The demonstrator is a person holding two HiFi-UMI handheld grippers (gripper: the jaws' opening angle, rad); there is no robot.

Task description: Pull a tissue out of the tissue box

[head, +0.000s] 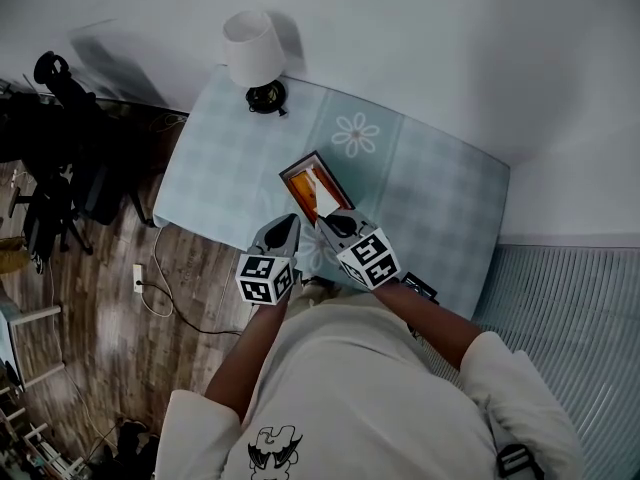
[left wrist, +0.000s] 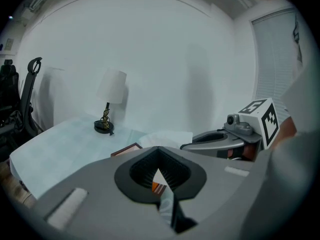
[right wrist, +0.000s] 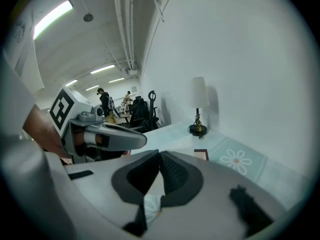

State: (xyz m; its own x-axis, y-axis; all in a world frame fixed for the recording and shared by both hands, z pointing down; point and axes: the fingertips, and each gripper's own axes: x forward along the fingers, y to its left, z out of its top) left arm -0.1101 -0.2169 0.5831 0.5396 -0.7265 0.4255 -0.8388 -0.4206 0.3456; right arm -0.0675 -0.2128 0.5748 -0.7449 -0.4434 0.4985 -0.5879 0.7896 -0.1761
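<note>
The tissue box, with its orange-brown rim, lies in the middle of a pale blue checked tablecloth. A white tissue sticks out of its slot. Both grippers hang side by side just above the near end of the box. My left gripper has its jaws together and nothing between them. My right gripper is also shut, its tip over the near end of the box; no tissue shows in its jaws. In the left gripper view the tissue rises behind my closed jaw tips, close to the right gripper.
A white-shaded lamp stands at the table's far corner, close to the wall. A small black object lies at the near edge. Black chairs and a floor socket with a cable are left of the table.
</note>
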